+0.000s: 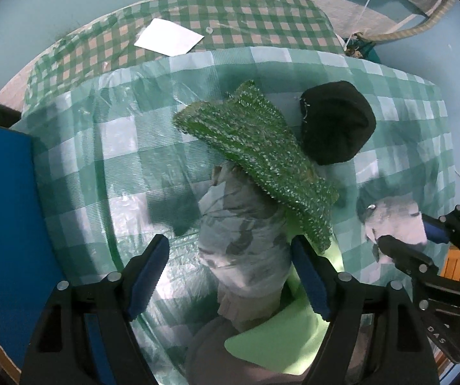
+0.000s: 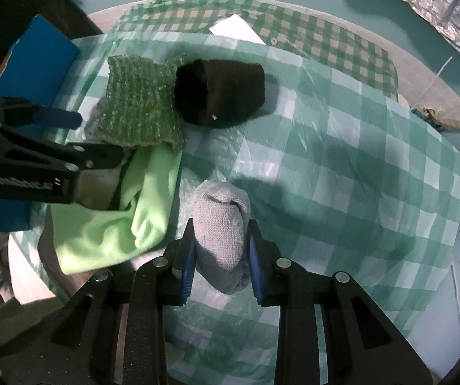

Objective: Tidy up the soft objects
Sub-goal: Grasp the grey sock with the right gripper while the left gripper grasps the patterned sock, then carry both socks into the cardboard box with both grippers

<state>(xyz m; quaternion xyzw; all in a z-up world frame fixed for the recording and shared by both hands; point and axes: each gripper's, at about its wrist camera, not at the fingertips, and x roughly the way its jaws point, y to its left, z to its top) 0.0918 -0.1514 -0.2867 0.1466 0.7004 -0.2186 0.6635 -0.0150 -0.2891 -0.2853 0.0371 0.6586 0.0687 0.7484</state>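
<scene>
A pile of soft things lies on the checked table cover [image 1: 101, 160]: a green knitted cloth [image 1: 255, 157] on a pale grey patterned cloth [image 1: 242, 243], with a light green cloth [image 1: 281, 337] under them. A black soft hat [image 1: 337, 122] lies beside the pile. My left gripper [image 1: 230, 276] is open, its jaws either side of the grey cloth. My right gripper [image 2: 220, 256] is shut on a rolled grey sock [image 2: 220, 224] just over the cover, right of the pile; it also shows in the left wrist view [image 1: 403, 234]. The green knitted cloth [image 2: 137, 106], black hat [image 2: 220, 91] and light green cloth [image 2: 117, 221] show in the right wrist view.
A blue board [image 1: 2, 224] stands at the left edge of the table. A white sheet of paper [image 1: 169, 37] lies on a second, smaller-checked cover [image 1: 262, 16] at the back. A rope and strap [image 1: 400, 33] hang at the far right.
</scene>
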